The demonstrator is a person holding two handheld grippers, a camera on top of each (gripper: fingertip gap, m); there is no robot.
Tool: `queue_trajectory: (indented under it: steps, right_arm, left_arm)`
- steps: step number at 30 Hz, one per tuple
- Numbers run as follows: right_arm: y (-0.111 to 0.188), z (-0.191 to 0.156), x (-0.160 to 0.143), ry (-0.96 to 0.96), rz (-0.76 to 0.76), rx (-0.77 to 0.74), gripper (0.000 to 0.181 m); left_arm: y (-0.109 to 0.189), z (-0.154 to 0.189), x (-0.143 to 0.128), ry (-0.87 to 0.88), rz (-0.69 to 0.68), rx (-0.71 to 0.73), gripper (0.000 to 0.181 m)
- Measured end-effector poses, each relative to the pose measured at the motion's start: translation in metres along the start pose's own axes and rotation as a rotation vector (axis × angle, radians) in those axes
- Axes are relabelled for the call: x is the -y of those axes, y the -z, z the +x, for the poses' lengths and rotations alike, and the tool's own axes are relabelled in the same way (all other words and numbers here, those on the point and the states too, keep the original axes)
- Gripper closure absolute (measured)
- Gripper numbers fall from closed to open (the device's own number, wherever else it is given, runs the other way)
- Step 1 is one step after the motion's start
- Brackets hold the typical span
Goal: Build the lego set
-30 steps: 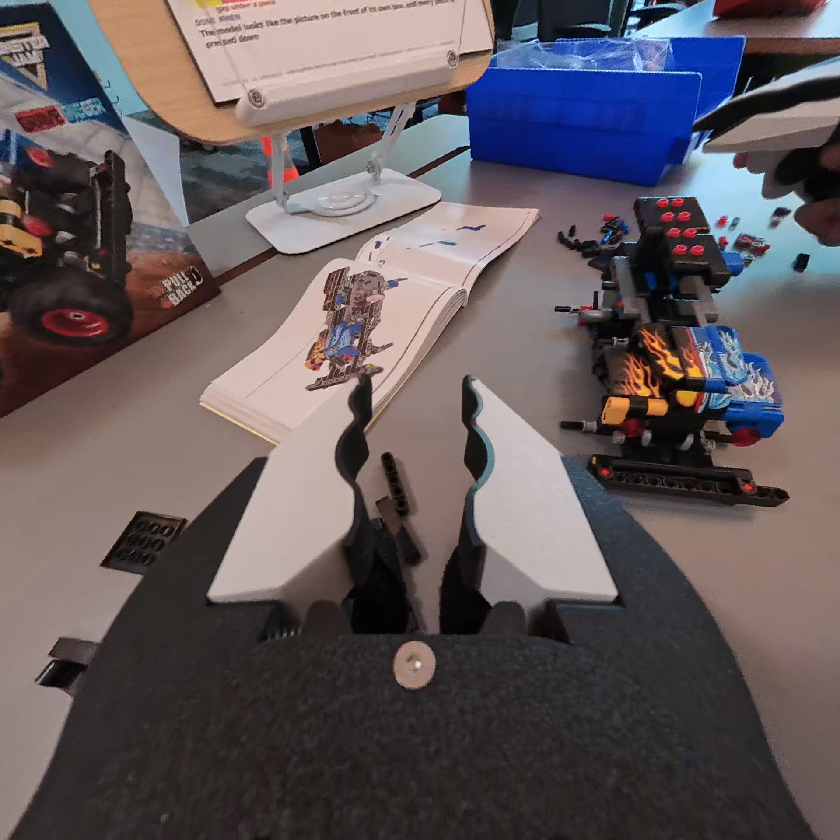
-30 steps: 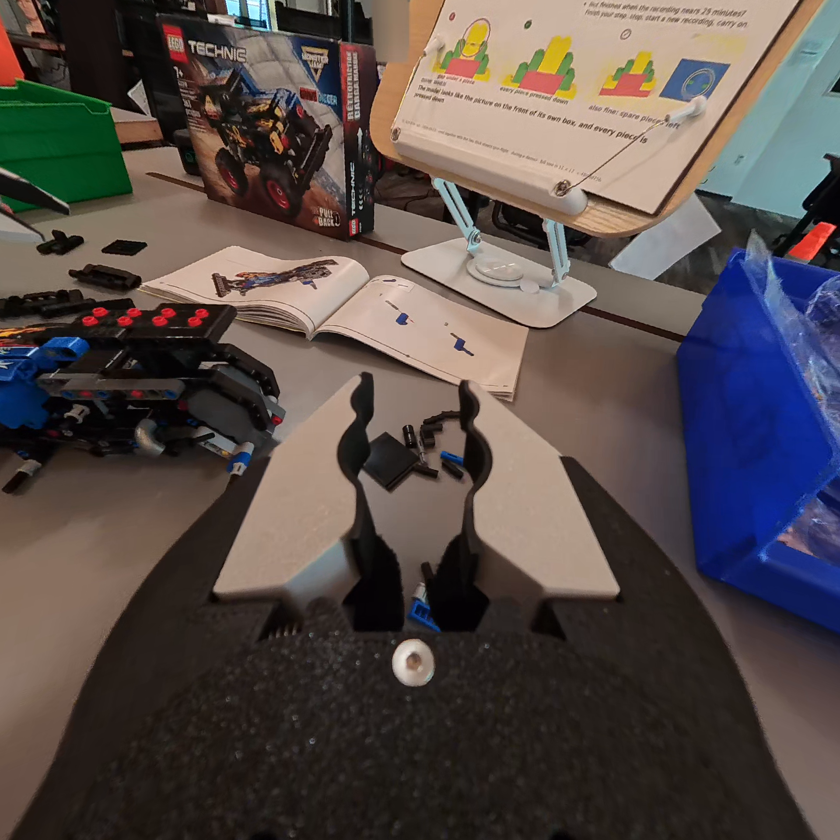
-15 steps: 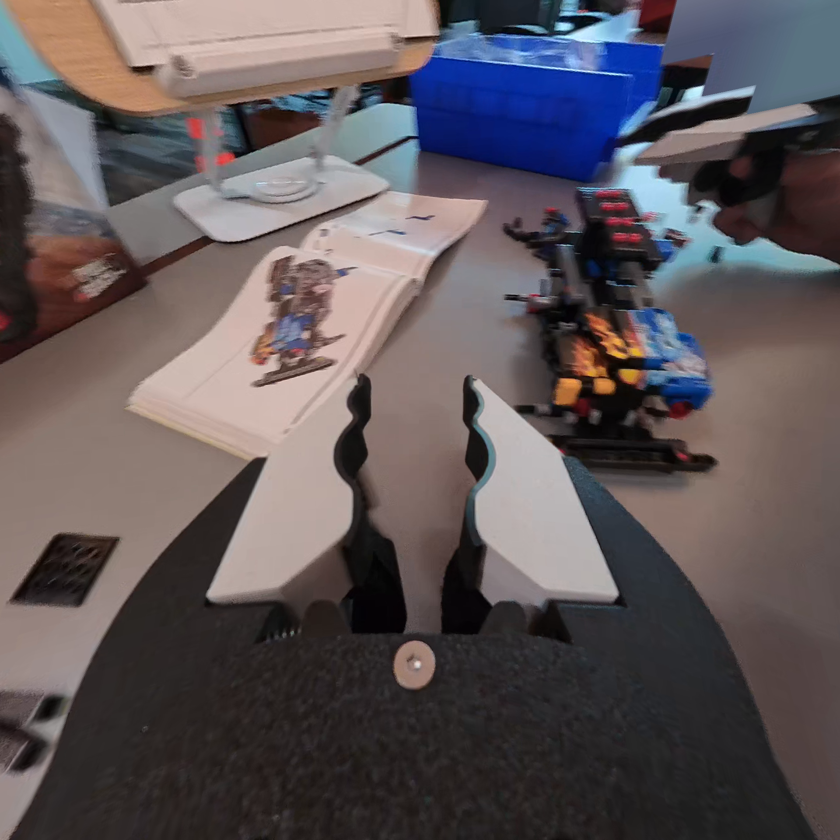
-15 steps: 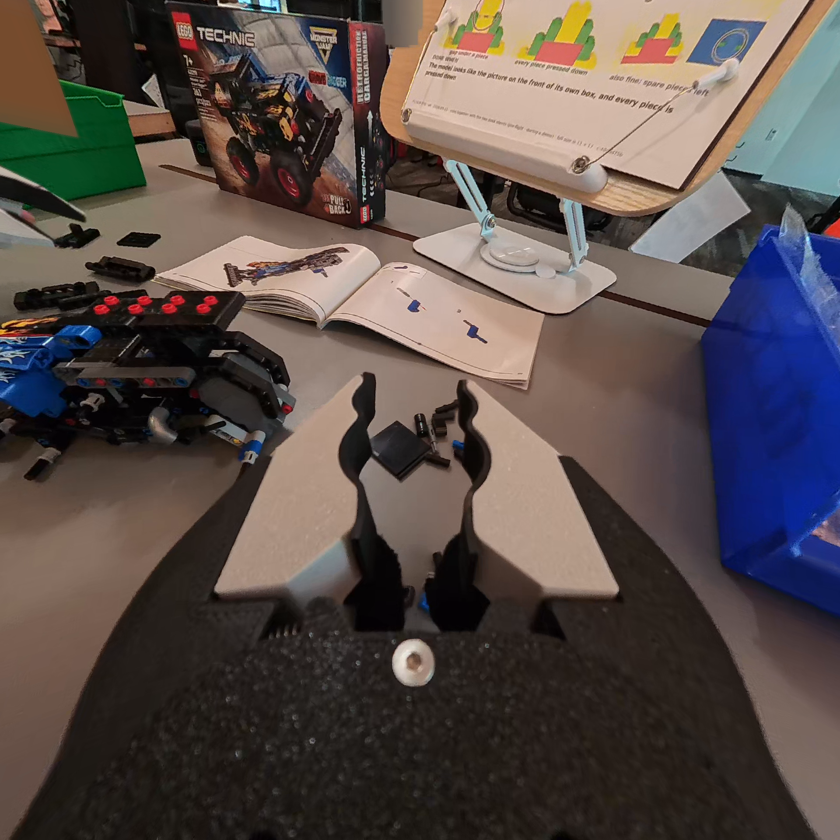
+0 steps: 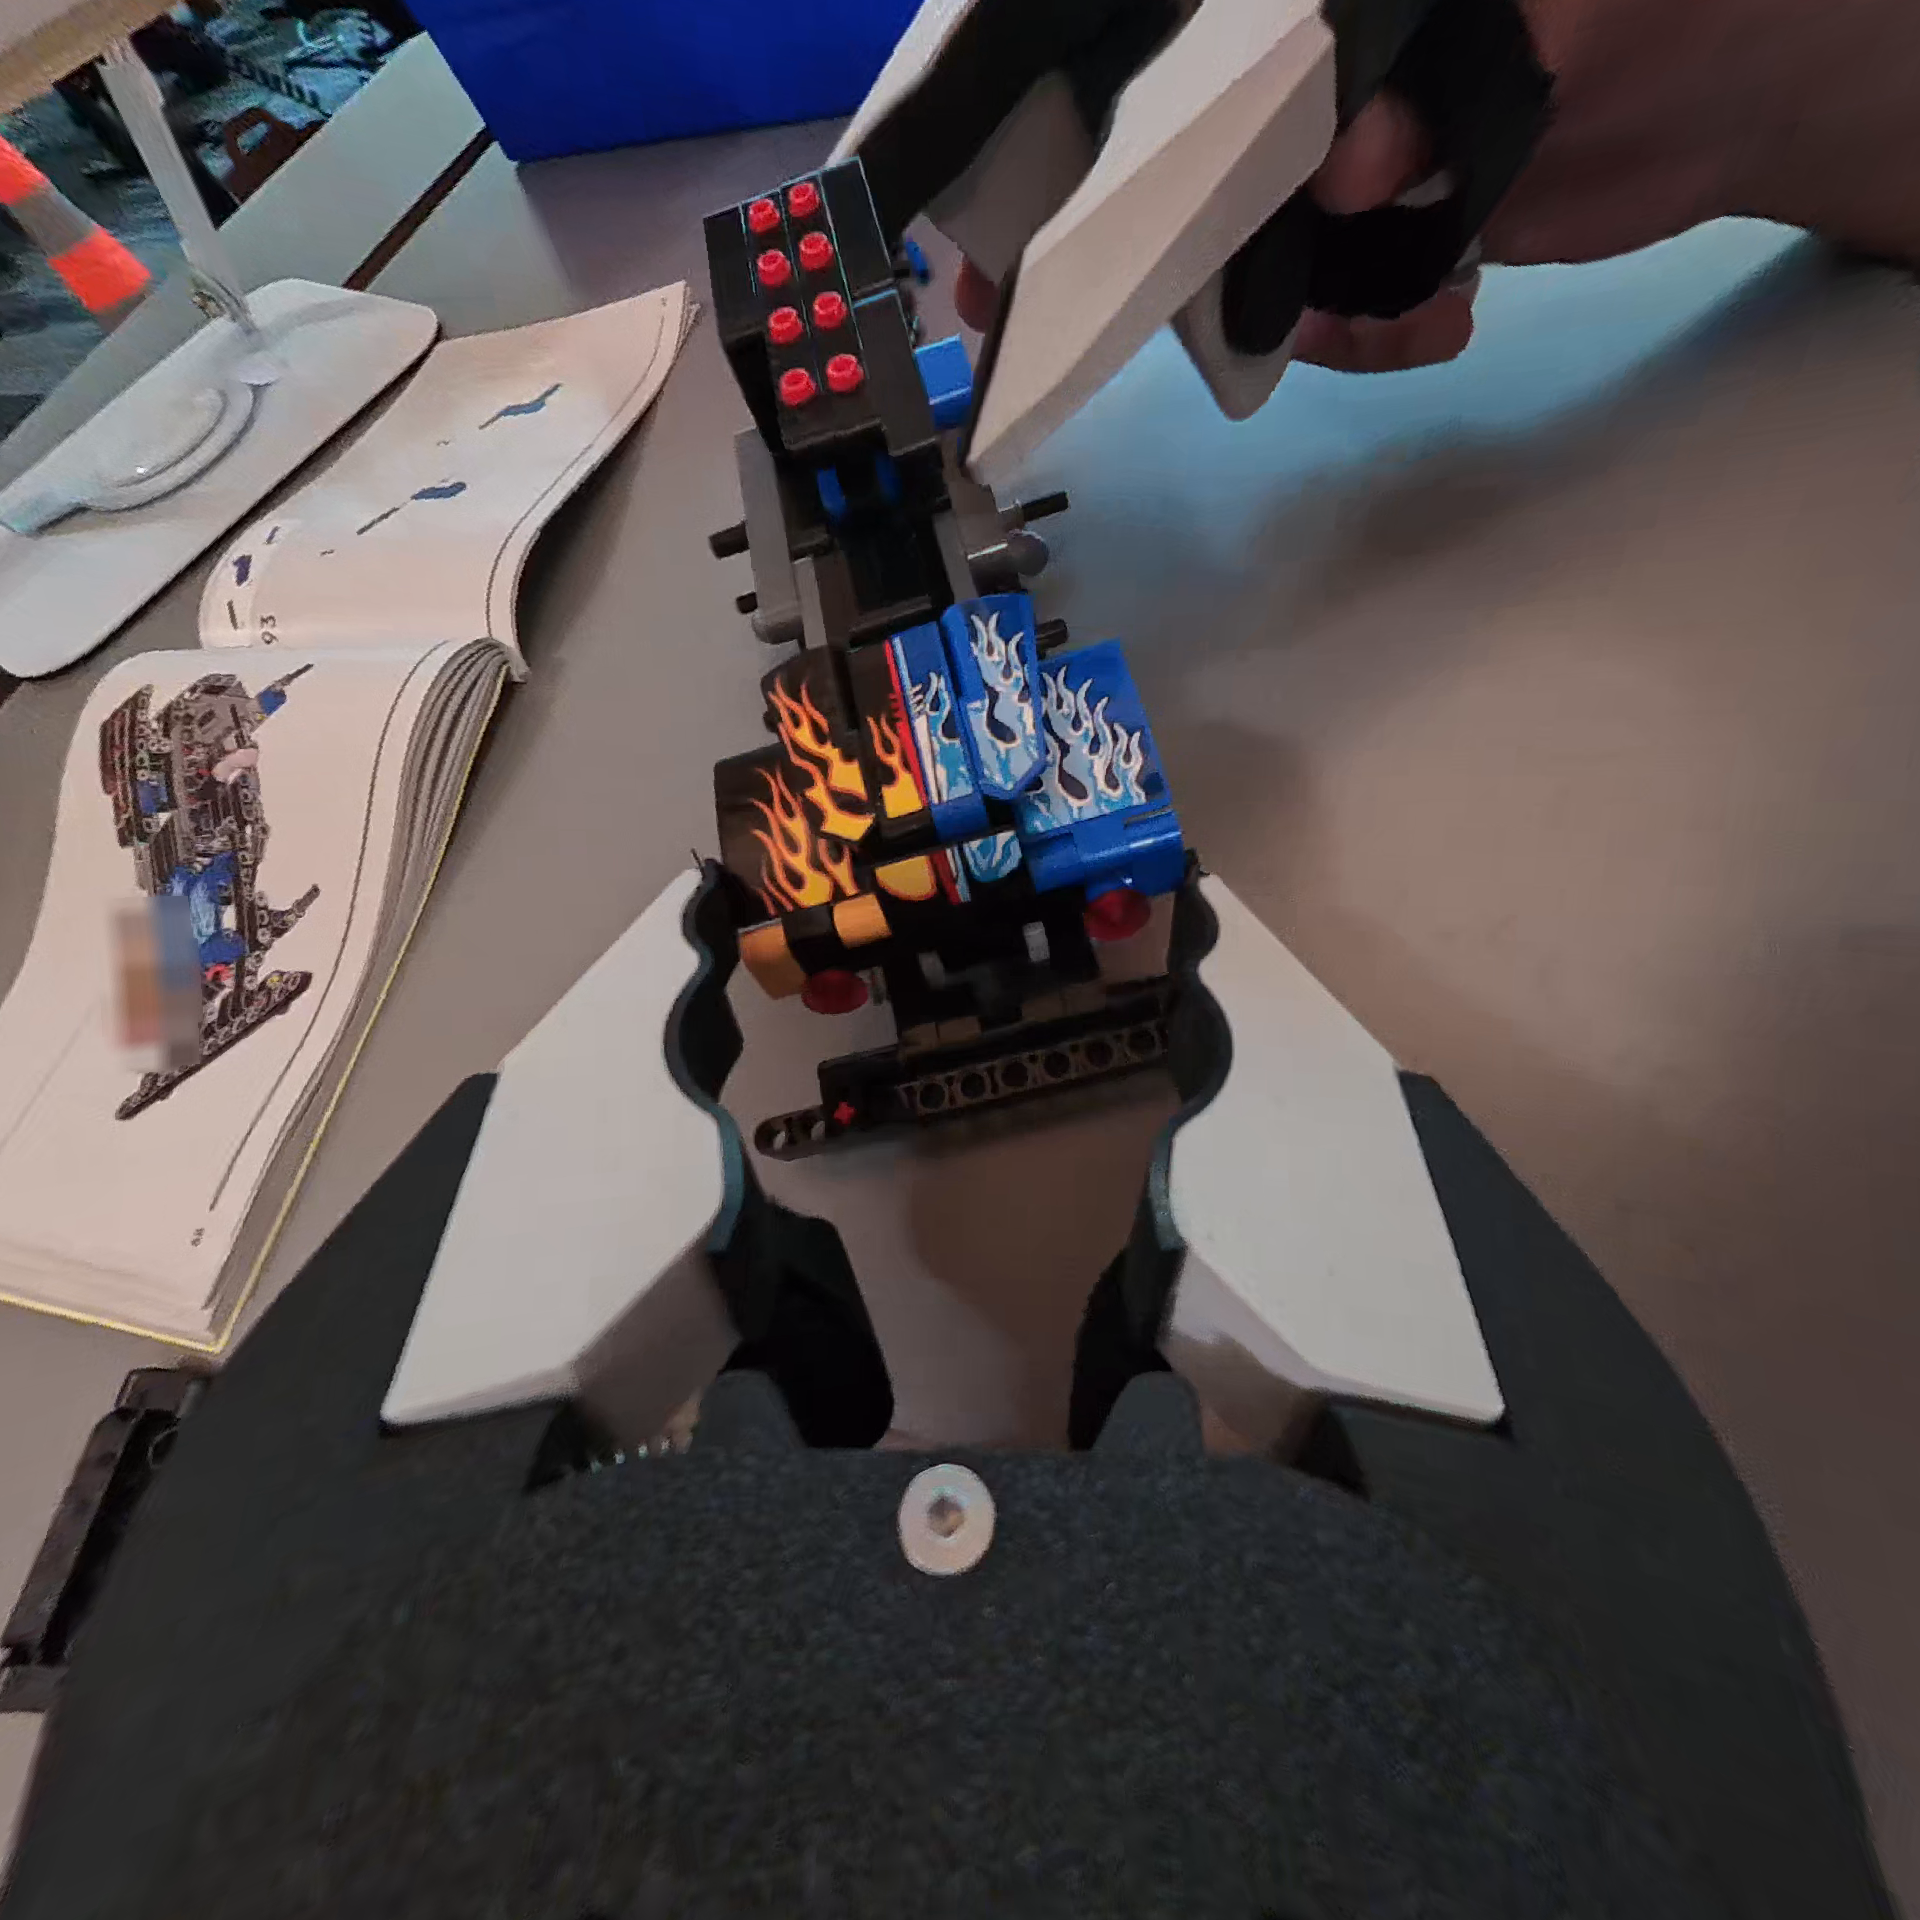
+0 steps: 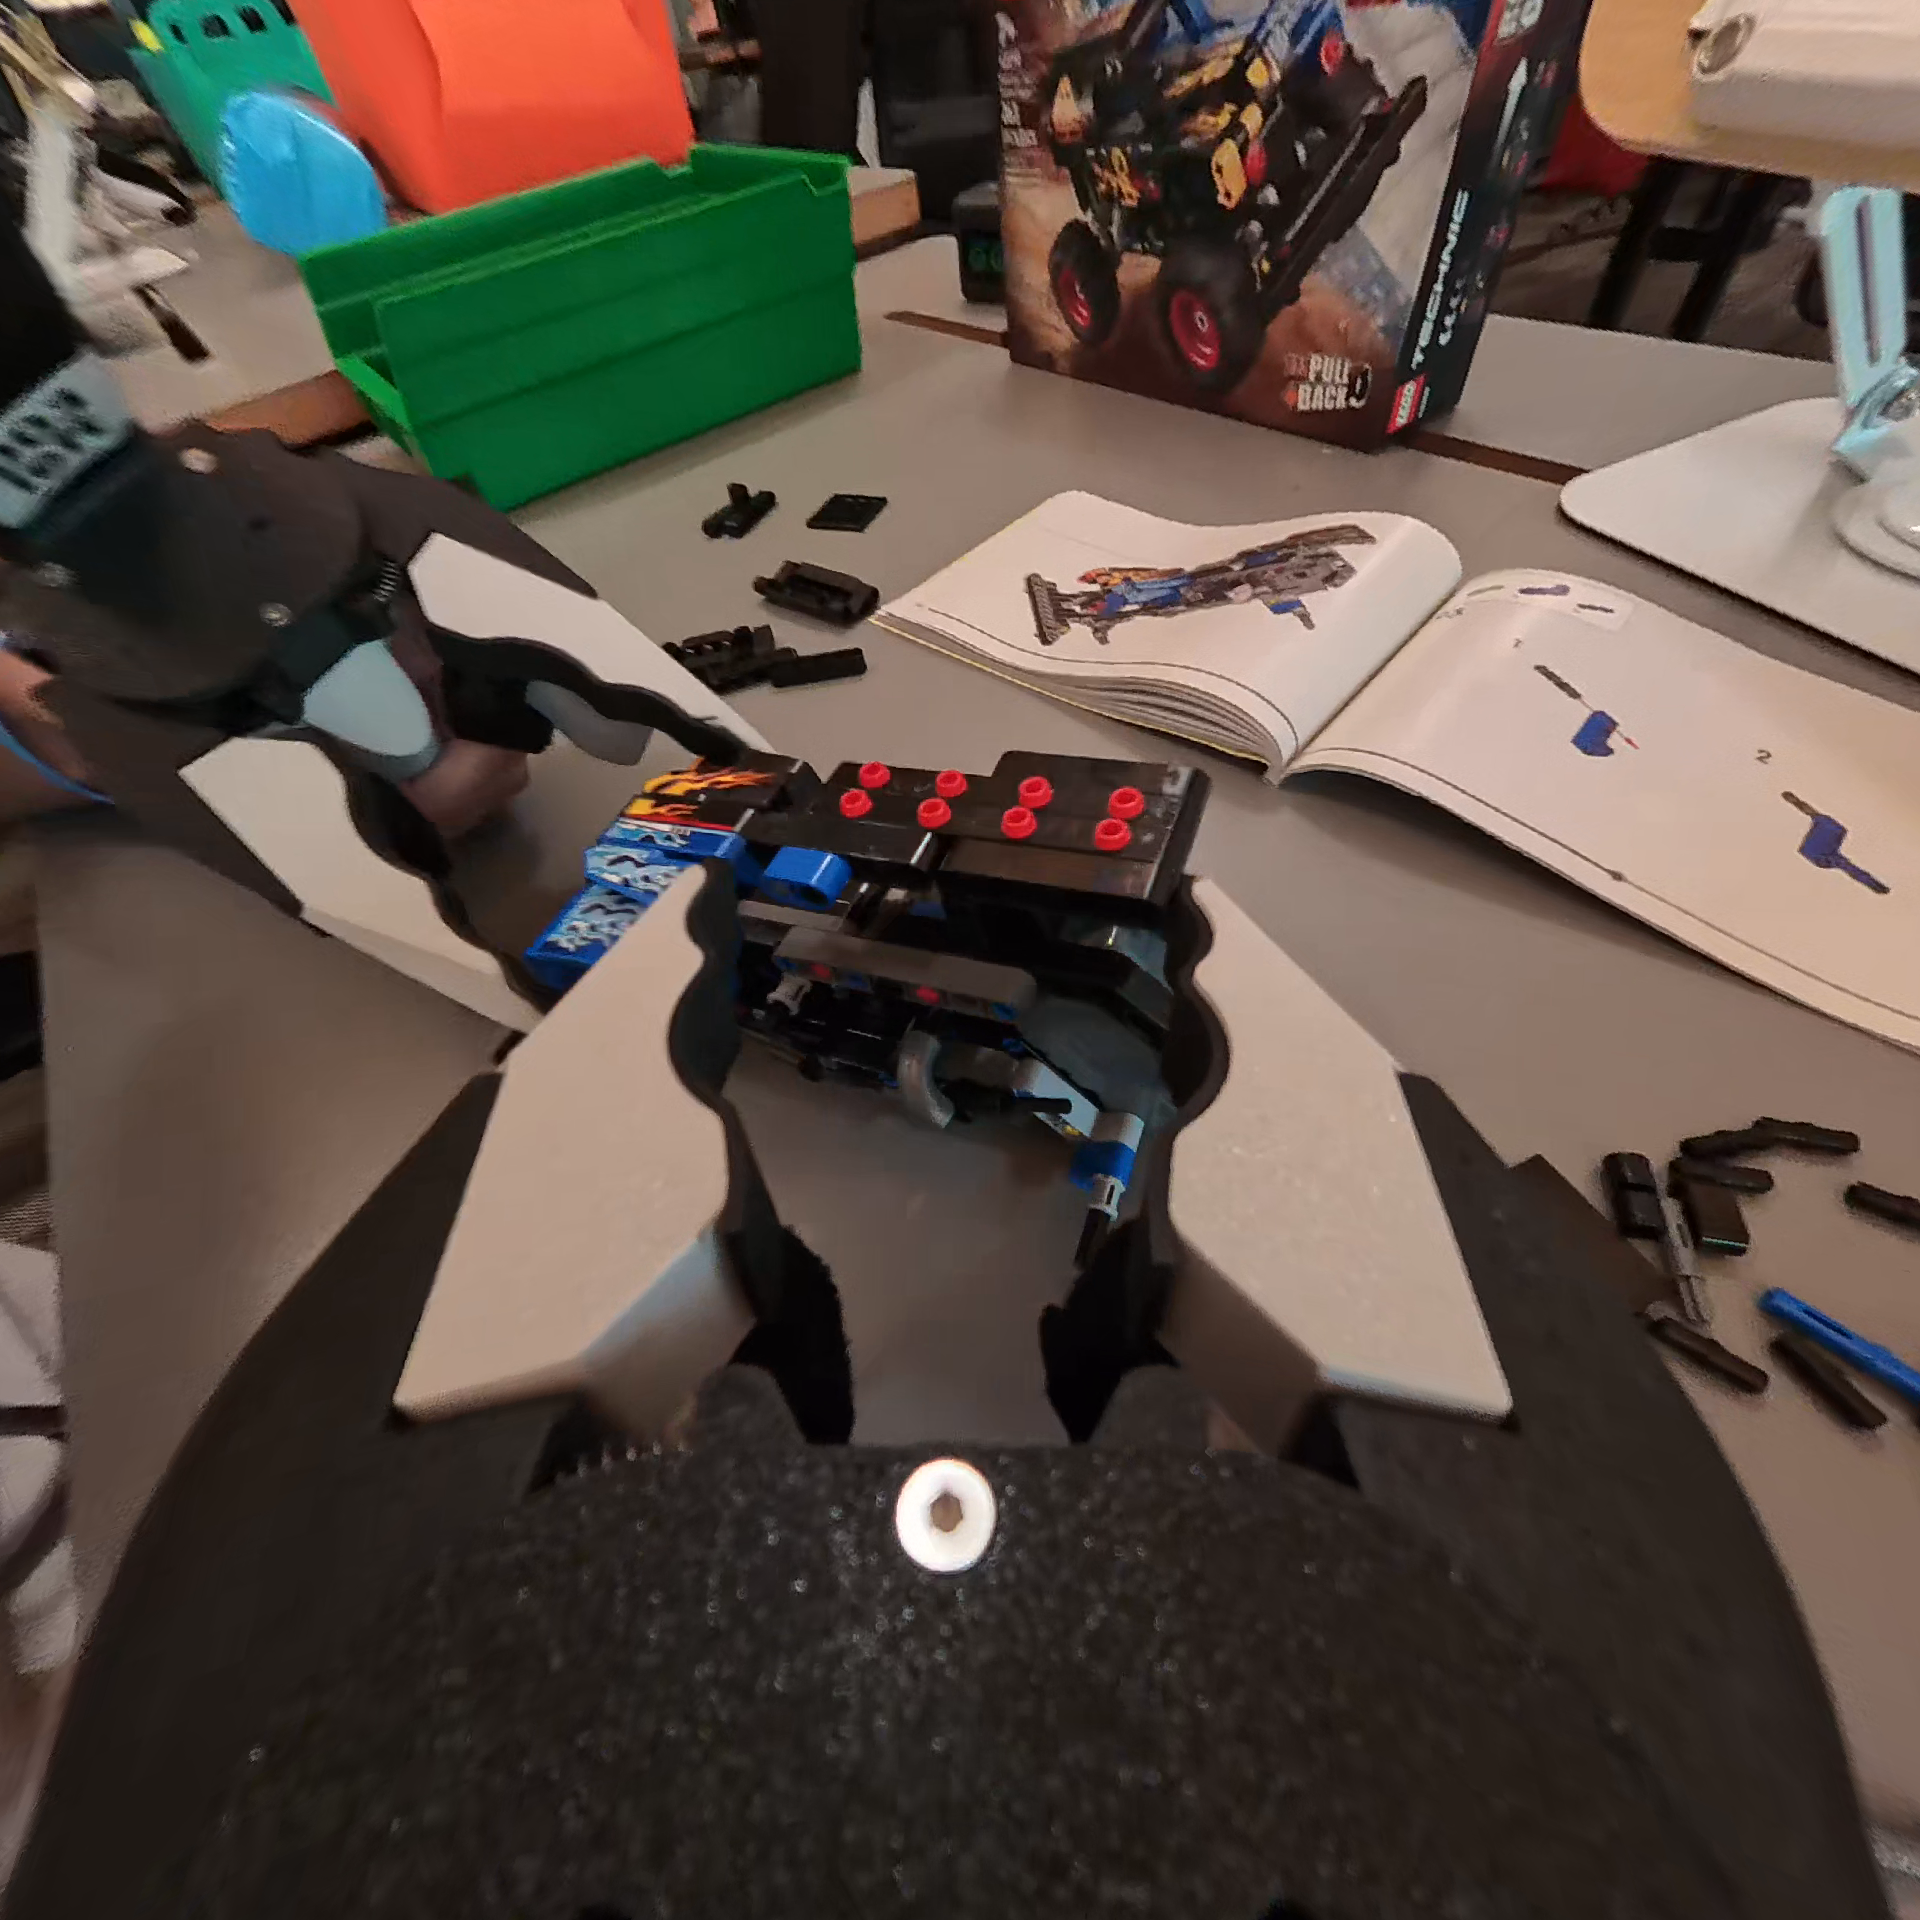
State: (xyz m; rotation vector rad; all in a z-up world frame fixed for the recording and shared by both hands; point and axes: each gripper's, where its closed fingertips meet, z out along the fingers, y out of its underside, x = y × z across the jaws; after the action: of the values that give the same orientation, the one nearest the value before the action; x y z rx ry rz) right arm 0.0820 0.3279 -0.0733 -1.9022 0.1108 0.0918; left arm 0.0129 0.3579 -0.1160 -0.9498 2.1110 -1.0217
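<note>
The partly built Lego truck (image 5: pixel 935 748) lies on the grey table (image 5: pixel 1507 935). It has a black rear block with red studs and orange and blue flame panels at the front. My left gripper (image 5: pixel 951 935) is open wide, its fingertips on either side of the truck's front end and bumper beam. My right gripper (image 6: pixel 951 935) is open wide around the truck's (image 6: pixel 966 914) rear end, under the red-studded block. Each gripper shows in the other's view: the right one (image 5: pixel 925 322) and the left one (image 6: pixel 634 873). I cannot tell whether the pads touch the truck.
The open instruction booklet (image 6: pixel 1299 665) lies just beyond the truck, and shows left of it in the left wrist view (image 5: pixel 260 883). Loose black and blue pins (image 6: pixel 1725 1195) lie at the right, black parts (image 6: pixel 769 655) farther back. A green bin (image 6: pixel 592 312), the set's box (image 6: pixel 1247 208) and a stand base (image 6: pixel 1745 520) are behind.
Both grippers have moved in to the truck from apart and have opened wider. The left now flanks its front end, the right its rear end.
</note>
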Motion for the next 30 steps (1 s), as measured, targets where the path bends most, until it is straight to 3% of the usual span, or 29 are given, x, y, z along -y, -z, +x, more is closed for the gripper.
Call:
queue_trajectory:
  steps: [4, 10, 21, 25, 30]
  right_arm:
    - [-0.008, 0.01, -0.001, 0.056, -0.027, -0.118, 0.104]
    - [-0.021, 0.011, 0.018, 0.136, -0.025, -0.176, 0.111]
    - [-0.043, 0.027, 0.011, 0.038, -0.066, -0.147, 0.106]
    - [-0.031, 0.031, 0.013, -0.013, -0.03, -0.117, 0.099]
    - [0.023, 0.053, 0.026, -0.093, 0.075, -0.071, 0.097]
  left_arm:
    - [-0.003, -0.007, 0.0, 0.015, -0.02, 0.025, 0.1]
    - [-0.004, -0.026, -0.003, 0.053, -0.02, 0.01, 0.101]
    - [-0.007, -0.047, -0.008, 0.021, -0.043, 0.009, 0.1]
    - [-0.005, -0.048, -0.009, 0.03, -0.043, 0.03, 0.101]
    - [0.031, -0.049, -0.008, 0.139, 0.017, 0.091, 0.106]
